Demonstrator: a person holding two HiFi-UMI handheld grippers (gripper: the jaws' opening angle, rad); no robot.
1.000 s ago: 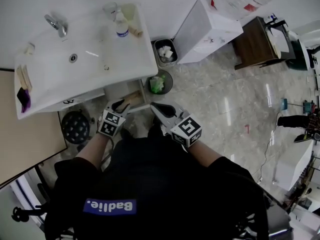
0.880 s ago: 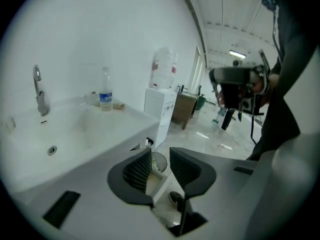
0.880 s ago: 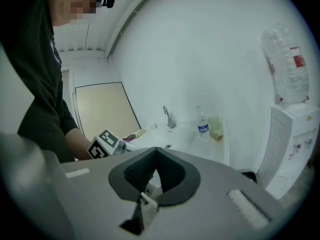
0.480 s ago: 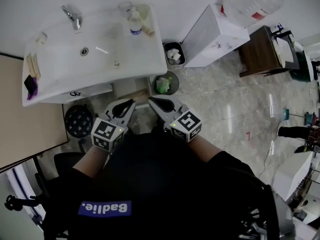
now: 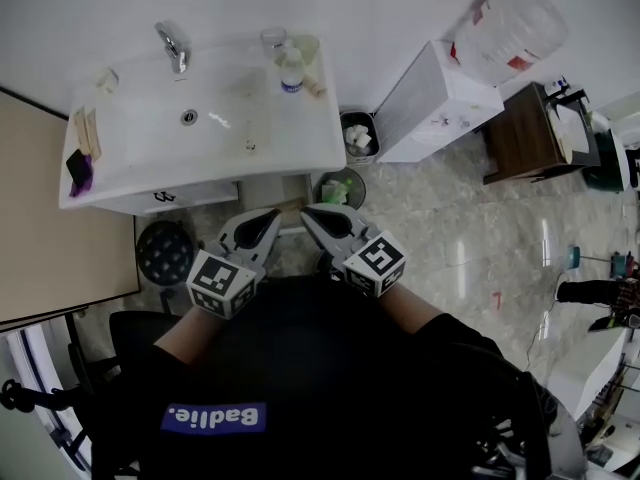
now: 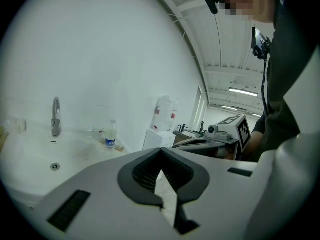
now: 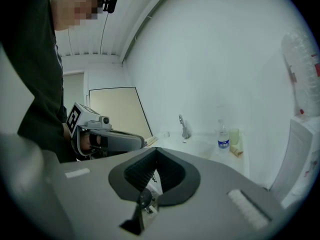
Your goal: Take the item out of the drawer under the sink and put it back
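Fingers (image 6: 142, 176) of left gripper (image 5: 269, 217): pad to pad, jaws have just been closing, nothing between them. Fingers (image 7: 172, 176) of right gripper (image 5: 311, 216): also together, empty. The 2 grippers sit side by side, near the torso, tips aimed far toward the white rectangular ceramic sink (image 5: 230, 163).

Item: held by neither gripper, not identifiable in any view. White drawer under the sink (image 5: 270, 190) shows only as a pale panel with a tan strip at its near edge; cannot tell whether it is fully shut. Judgement: item is back inside, task at or close to its end.

If drawer is ajar: lower 1 closed gripper, set tips flat on the middle of the front, push straight toward the far wall so it does not skew. Keep clear of round bin with green contents (image 5: 340, 188) at right and black round stool (image 5: 165, 253) at left.
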